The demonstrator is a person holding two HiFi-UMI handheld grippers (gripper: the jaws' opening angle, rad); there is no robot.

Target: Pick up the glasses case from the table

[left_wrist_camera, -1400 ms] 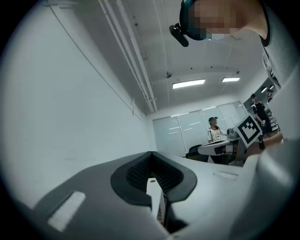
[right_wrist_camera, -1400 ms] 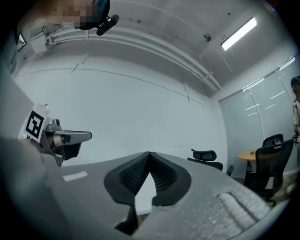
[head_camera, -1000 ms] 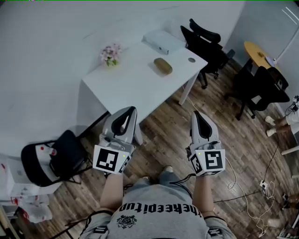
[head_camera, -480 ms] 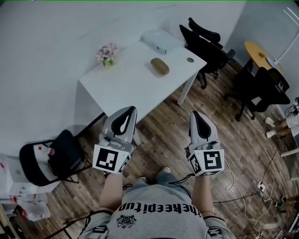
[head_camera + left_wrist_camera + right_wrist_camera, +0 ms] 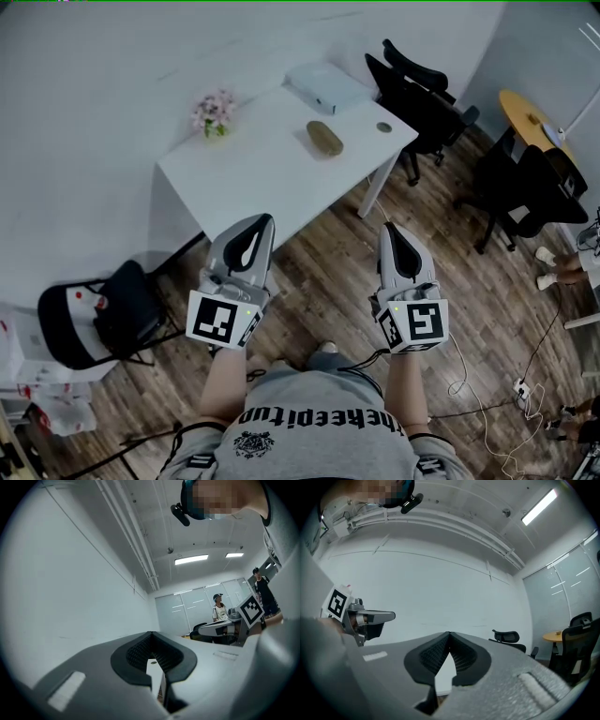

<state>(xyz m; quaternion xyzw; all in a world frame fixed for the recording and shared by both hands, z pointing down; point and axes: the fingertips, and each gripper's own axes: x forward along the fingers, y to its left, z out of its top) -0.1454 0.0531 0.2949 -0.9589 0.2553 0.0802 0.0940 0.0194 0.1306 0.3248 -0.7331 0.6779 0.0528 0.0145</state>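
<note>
Hovering short of table (image 5: 253, 178) edge: left hand-held gripper (image 5: 257, 226), right hand-held gripper (image 5: 393, 231) closed, empty; glasses case (image 5: 324, 138) mid-table.

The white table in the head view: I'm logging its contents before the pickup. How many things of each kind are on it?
Glasses case: 1
Bunch of flowers: 1
White box: 1
Small dark round thing, too small to identify: 1
Total: 4
</note>
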